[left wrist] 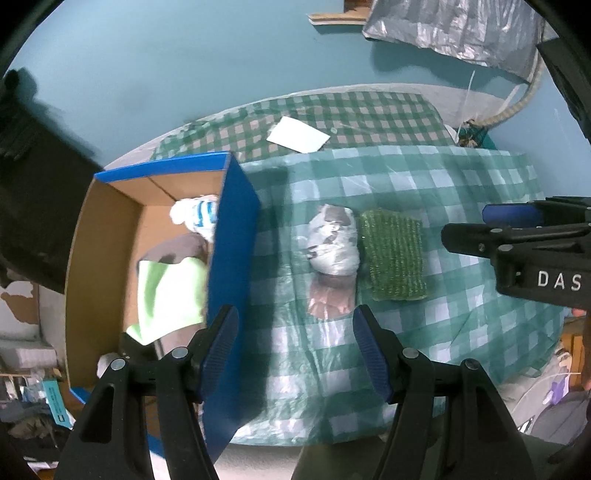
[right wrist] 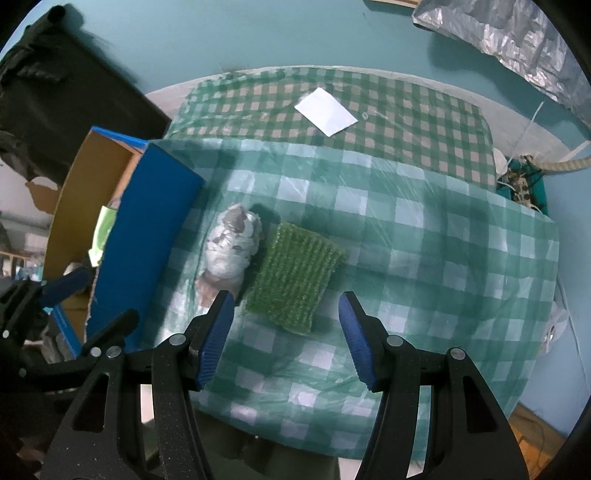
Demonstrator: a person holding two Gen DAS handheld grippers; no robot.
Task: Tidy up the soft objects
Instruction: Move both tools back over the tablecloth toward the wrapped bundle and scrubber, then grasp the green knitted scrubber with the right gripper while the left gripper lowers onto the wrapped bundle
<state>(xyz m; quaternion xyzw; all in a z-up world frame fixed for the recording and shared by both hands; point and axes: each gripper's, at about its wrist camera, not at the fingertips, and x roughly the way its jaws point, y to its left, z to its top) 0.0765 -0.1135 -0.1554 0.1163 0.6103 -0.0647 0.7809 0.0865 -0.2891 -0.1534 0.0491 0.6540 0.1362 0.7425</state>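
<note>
Checked tablecloth [right wrist: 424, 236] below both claws, left claw [left wrist: 295, 354] and right claw [right wrist: 286, 338], agape, empty.

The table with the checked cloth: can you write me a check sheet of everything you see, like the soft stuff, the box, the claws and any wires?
Surface: table under a green checked cloth with clear plastic on top.
Job's things: green knitted cloth lying beside a white-grey bundle; they look to be touching. Blue cardboard box holds a light green cloth and a white-blue soft item.
Clutter: white paper at the far end.
Grippers: left claw open, empty, over the box edge; right claw open, empty, above the knitted cloth.
Cables: thin white cords at far right.
Surroundings: teal wall, silver sheet hanging.
</note>
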